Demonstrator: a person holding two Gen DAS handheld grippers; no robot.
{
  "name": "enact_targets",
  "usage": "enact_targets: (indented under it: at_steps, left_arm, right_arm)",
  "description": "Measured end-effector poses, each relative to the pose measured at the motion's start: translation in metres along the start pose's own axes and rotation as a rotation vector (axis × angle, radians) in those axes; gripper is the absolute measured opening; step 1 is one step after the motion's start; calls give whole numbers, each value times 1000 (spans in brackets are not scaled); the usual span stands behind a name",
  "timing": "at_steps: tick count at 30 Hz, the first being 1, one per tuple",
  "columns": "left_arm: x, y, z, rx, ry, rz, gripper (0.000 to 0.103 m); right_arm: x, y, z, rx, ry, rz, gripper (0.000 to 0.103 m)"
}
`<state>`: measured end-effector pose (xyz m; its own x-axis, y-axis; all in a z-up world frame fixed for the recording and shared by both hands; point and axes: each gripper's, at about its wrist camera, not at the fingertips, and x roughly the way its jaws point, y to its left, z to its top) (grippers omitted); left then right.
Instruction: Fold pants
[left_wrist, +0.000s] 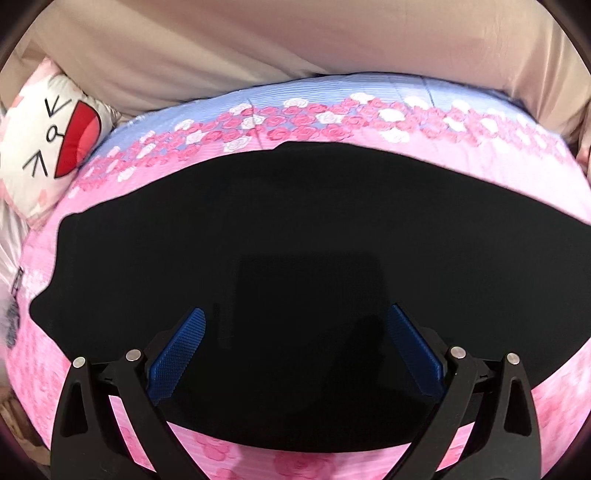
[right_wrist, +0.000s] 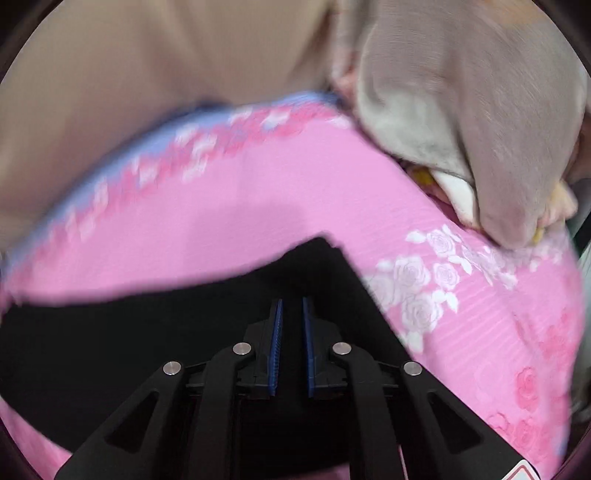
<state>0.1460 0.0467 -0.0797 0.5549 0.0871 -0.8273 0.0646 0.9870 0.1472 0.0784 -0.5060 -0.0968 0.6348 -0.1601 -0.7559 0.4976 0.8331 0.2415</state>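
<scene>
The black fabric pants (left_wrist: 280, 236) lie spread flat on a pink bedsheet printed with pink and white roses and a pale blue border (left_wrist: 369, 110). The left gripper (left_wrist: 297, 321) hovers over the pants with its blue ribbed pads spread wide, holding nothing. The right gripper (right_wrist: 292, 314) sits low over a corner of the pants (right_wrist: 221, 325), its pads drawn narrow with a small gap; whether cloth is pinched between them cannot be told. A white cartoon-face pillow (left_wrist: 48, 144) rests beside the sheet, and a grey-beige rumpled blanket (right_wrist: 461, 110) lies at its far edge.
</scene>
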Motion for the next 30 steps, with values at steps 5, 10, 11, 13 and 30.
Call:
enact_targets:
  at_steps: [5,10,11,13,30]
  left_arm:
    - [5,17,-9,-7,-2,-5,97]
    - [2,35,-14,-40,-3,-31,97]
    - [-3,42,-17,-41,-12,-27,97]
    - [-8,58,-24,-55,-23,-11,97]
    - [9,172,-64,-192,-24,5,98]
  right_arm:
    - [-8,49,-13,-185,-20,14,12]
    - [-19,50,-11,-60,-21,-63,14]
    - [-38,82,-14,-134,-51,8,16]
    - [-53,137,-24,-242,-45,133,17]
    - [33,551,-131,-724,216,502,4]
